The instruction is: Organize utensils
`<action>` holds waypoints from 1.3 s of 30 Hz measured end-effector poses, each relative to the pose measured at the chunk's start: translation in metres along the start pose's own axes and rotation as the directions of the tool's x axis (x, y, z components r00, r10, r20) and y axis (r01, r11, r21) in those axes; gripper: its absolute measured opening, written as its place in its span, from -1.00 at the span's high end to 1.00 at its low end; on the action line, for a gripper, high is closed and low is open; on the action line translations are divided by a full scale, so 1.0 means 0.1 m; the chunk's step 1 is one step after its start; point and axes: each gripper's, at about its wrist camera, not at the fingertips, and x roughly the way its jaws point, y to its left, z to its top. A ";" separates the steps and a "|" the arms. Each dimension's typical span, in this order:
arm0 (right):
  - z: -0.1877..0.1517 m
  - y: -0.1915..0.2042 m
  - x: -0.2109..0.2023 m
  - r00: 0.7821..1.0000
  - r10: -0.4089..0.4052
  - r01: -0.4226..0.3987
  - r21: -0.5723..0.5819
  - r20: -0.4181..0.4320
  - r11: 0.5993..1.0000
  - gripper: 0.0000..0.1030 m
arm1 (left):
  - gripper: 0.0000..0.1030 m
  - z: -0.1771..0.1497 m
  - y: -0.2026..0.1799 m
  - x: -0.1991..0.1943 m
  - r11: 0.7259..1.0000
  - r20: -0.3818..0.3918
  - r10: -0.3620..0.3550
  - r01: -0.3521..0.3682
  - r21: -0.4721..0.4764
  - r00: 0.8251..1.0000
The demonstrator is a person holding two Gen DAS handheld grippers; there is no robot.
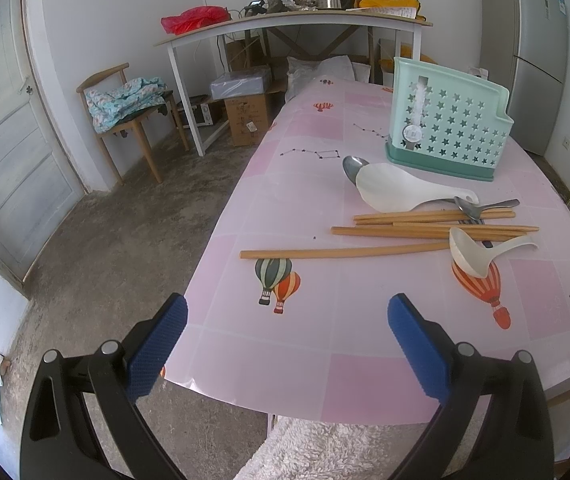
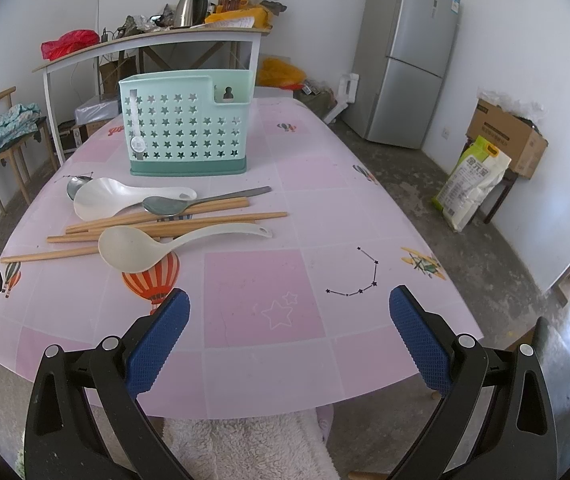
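Observation:
A mint green utensil holder (image 1: 447, 120) (image 2: 187, 124) with star holes stands upright on the pink table. In front of it lie a white rice paddle (image 1: 397, 188) (image 2: 121, 197), two metal spoons (image 2: 177, 205) (image 1: 481, 208), several wooden chopsticks (image 1: 425, 228) (image 2: 137, 224) and a white ladle (image 1: 473, 254) (image 2: 153, 244). My left gripper (image 1: 287, 340) is open and empty above the table's near left edge. My right gripper (image 2: 289, 336) is open and empty above the near edge, right of the utensils.
The pink tablecloth (image 2: 265, 292) (image 1: 305, 344) has balloon prints. A chair with cloth (image 1: 125, 104), a cluttered white desk (image 1: 293, 20), a fridge (image 2: 409, 56), boxes and a rice bag (image 2: 473, 180) stand around. A fluffy white cloth (image 2: 245, 448) lies below the near edge.

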 end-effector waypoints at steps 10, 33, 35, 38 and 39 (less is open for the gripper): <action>0.00 0.00 -0.01 1.000 0.000 0.000 0.000 0.000 1.000 -0.85 | -0.90 0.00 -0.01 0.00 1.000 -0.001 0.000 0.000 0.001 1.000; 0.03 0.00 -0.02 0.999 0.036 -0.036 0.001 0.040 0.999 -0.85 | -0.90 0.02 0.07 0.01 0.999 0.017 -0.040 0.040 0.005 0.999; 0.05 0.01 -0.03 0.997 0.044 -0.043 -0.005 0.061 0.999 -0.85 | -0.90 0.05 0.07 0.03 0.997 0.018 -0.073 0.072 0.020 0.997; 0.07 0.01 -0.02 0.994 0.062 -0.061 -0.013 0.092 0.998 -0.85 | -0.90 0.11 0.01 0.07 0.985 0.033 -0.167 0.165 0.057 0.985; 0.08 0.01 -0.01 0.992 0.070 -0.068 -0.017 0.101 0.998 -0.85 | -0.90 0.12 0.00 0.07 0.976 0.033 -0.212 0.210 0.064 0.977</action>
